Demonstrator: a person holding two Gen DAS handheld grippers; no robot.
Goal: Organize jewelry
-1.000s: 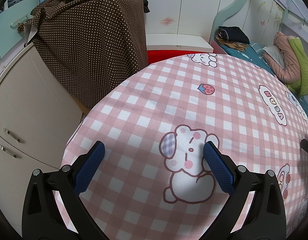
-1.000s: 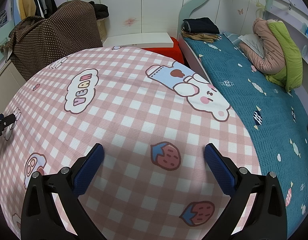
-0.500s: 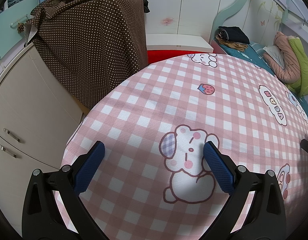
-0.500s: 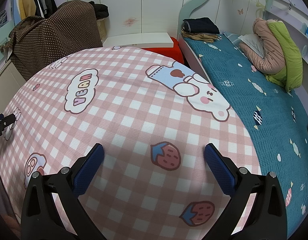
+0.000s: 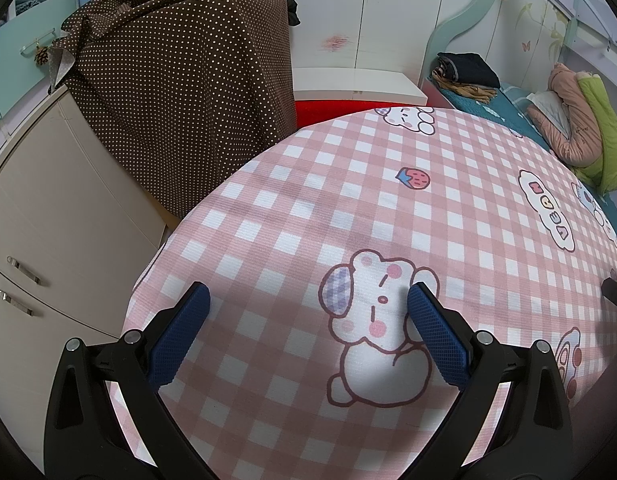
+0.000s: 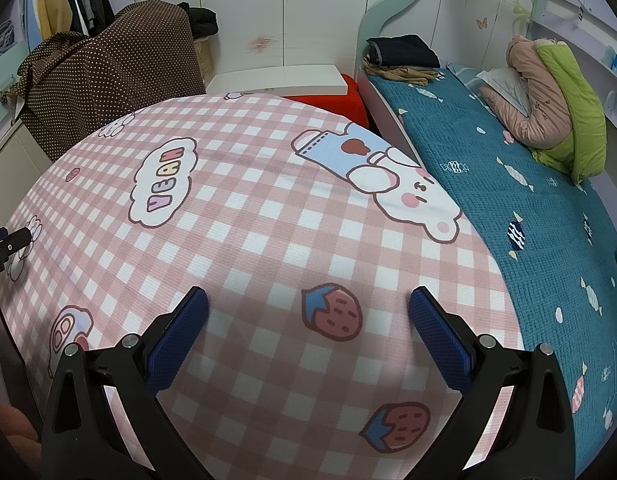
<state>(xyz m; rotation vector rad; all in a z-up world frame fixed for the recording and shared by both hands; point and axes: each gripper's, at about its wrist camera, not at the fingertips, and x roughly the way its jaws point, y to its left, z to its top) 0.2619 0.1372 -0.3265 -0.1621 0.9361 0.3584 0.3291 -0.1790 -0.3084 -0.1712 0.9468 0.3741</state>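
No jewelry is showing in either wrist view; the left gripper (image 5: 308, 300) and the right gripper (image 6: 308, 304) are both hovering over the pink checked surface (image 5: 348, 208) with their blue-padded fingers (image 5: 180, 336) spread wide and grasping nothing. The left one is hanging above a printed bunny (image 5: 380, 320), the right one just beside a printed strawberry (image 6: 332, 316). A brown dotted cloth (image 5: 180, 80) is draping a cabinet to the left, and a teal-quilted bed (image 6: 528, 220) is lying to the right.
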